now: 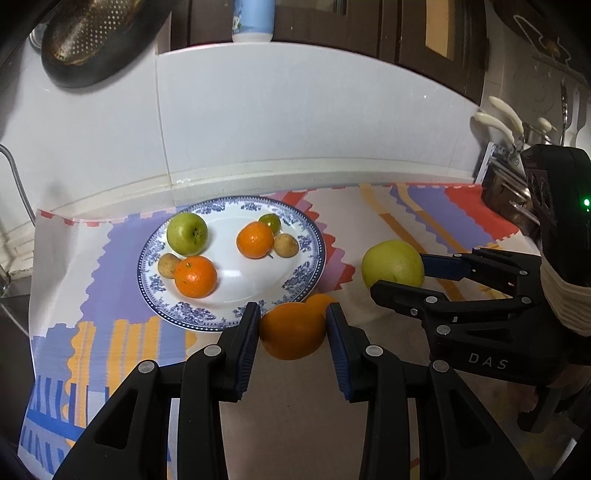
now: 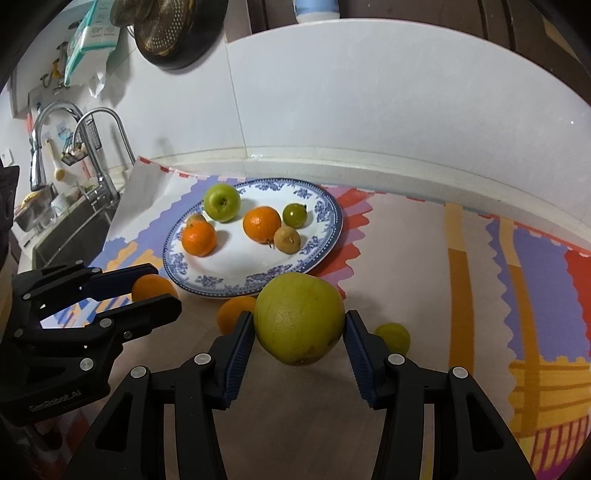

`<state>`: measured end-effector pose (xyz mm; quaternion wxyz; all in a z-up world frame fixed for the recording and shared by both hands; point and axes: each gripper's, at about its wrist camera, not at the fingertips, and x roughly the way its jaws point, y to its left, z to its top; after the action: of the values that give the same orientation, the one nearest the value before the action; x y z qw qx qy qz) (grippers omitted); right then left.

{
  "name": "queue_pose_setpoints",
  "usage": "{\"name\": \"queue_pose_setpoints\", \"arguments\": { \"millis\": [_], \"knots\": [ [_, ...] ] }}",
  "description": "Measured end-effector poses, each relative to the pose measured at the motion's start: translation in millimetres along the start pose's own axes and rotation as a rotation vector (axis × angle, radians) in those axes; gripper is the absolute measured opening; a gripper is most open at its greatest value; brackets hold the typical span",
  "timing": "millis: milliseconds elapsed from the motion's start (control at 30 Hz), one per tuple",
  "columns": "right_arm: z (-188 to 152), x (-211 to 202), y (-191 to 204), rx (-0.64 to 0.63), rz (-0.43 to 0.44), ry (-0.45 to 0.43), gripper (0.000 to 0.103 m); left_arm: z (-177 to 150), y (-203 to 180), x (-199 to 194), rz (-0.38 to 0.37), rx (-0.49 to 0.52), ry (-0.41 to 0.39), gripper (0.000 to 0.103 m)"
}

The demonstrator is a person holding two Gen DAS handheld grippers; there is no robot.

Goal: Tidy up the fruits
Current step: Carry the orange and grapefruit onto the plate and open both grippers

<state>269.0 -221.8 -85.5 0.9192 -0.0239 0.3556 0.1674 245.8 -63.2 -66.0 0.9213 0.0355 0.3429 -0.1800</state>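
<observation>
On the patterned mat point(image 2: 532, 280) by the white backsplash stands a blue-and-white plate point(image 2: 325, 221) carrying a green apple point(image 2: 222, 202), two oranges point(image 2: 262, 223) point(image 2: 198, 238), a small green fruit point(image 2: 294, 215) and a brownish round fruit point(image 2: 287, 239); a second brownish fruit point(image 1: 167, 264) sits touching the nearer orange, mostly hidden behind it in the right wrist view.

Just in front of the plate's near rim, the left gripper point(image 1: 291, 328) is clamped on an orange point(image 1: 292, 330), its blue pads point(image 1: 248, 334) pressing both sides of the fruit. Right behind that orange, partly hidden, another orange point(image 1: 320, 303) lies on the counter against the plate's edge, between the held fruit and the plate.

To the right of the plate, the right gripper point(image 2: 299, 332) grips a large yellow-green fruit point(image 2: 298, 318), with its pads point(image 2: 355, 345) tight against both flanks. A small green fruit point(image 2: 393, 336) rests on the counter just beside the right-hand finger, partly hidden by it.

Farther off, a sink with two curved faucets point(image 2: 96, 147) lies to the left, a dark perforated colander point(image 1: 94, 38) hangs on the wall above, and a light blue container point(image 1: 253, 20) stands on the ledge. Knife handles point(image 1: 498, 118) stick up at the far right.
</observation>
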Motion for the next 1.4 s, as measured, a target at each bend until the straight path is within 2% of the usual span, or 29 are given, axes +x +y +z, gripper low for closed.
{"name": "queue_pose_setpoints", "arguments": {
  "millis": [400,733,1000,1400],
  "knots": [
    [7.9,-38.1,18.0,0.025,-0.028,-0.070,0.050,5.0,4.1,-44.6,0.021,0.001,-0.092,0.036],
    [13.5,-56.0,31.2,0.039,-0.025,-0.105,0.050,14.2,9.2,-65.9,0.042,0.023,-0.151,0.036],
    [28.5,-52.2,34.4,0.061,-0.023,-0.117,0.050,26.1,21.1,-66.9,0.067,0.022,-0.174,0.036],
    [63.9,-29.2,41.7,0.072,-0.021,-0.121,0.050,50.2,46.4,-48.0,0.120,0.039,-0.184,0.036]
  ]
}}
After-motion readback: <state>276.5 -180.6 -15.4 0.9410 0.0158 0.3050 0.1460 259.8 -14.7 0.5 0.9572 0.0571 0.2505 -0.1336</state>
